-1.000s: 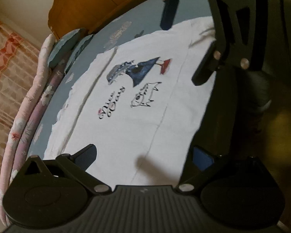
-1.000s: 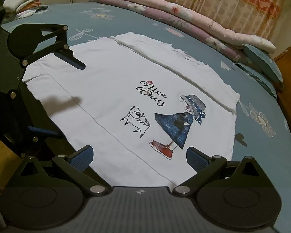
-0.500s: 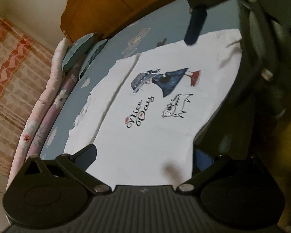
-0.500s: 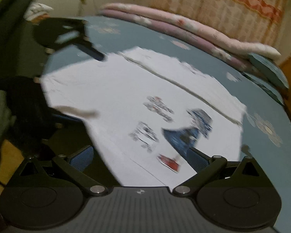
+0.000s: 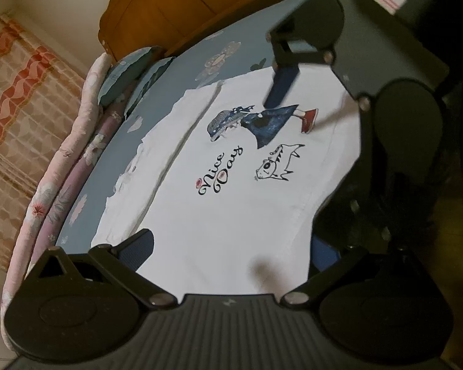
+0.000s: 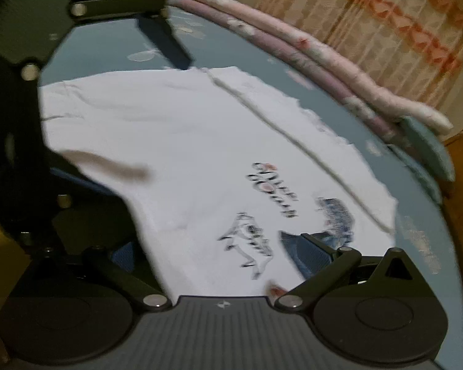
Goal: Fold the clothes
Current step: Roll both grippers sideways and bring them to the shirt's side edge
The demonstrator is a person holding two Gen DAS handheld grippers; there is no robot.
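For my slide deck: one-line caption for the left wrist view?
Open left claw over a white printed cotton T-shirt spread on a blue floral bedsheet.

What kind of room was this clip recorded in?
Most likely a bedroom. A white printed T-shirt lies spread on a bed with a blue floral sheet, a rolled pink floral quilt lies along its far edge, and a wooden headboard and patterned orange curtains show behind.
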